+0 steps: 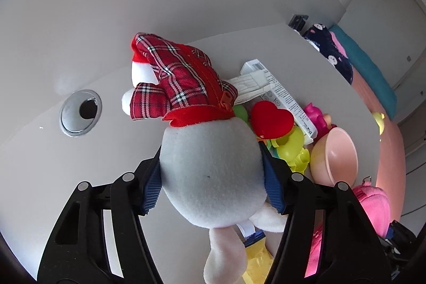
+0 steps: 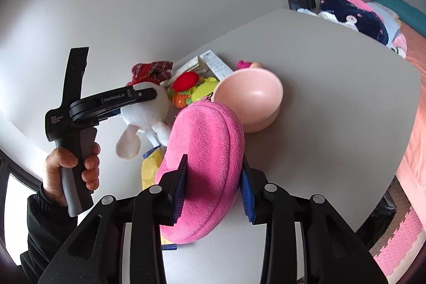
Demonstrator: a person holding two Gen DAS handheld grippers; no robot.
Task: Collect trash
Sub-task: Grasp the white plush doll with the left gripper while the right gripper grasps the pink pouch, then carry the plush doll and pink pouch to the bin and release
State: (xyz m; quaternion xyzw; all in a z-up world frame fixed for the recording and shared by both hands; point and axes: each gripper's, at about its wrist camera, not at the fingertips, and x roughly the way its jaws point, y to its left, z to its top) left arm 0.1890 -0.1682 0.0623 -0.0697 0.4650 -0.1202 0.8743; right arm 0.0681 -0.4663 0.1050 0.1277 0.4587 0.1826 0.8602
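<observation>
My left gripper [image 1: 211, 182] is shut on a white plush rabbit [image 1: 210, 172] in a red plaid outfit, held above the white table [image 1: 80, 164]. The rabbit also shows in the right wrist view [image 2: 146, 111], gripped by the left gripper [image 2: 133, 97]. My right gripper [image 2: 213, 188] is shut on a pink fuzzy pouch [image 2: 205, 164], held above the table [image 2: 332, 97]. A yellow wrapper [image 2: 150, 169] lies on the table under the pouch and rabbit; it also shows in the left wrist view [image 1: 255, 260].
A pink bowl [image 2: 250, 95] stands on the table, beside yellow-green plastic toys [image 2: 202, 91], a red plush heart [image 2: 186, 80] and a white printed box [image 2: 217, 65]. A cable grommet [image 1: 80, 112] sits at left. A bed with bedding [image 2: 354, 15] lies beyond the table.
</observation>
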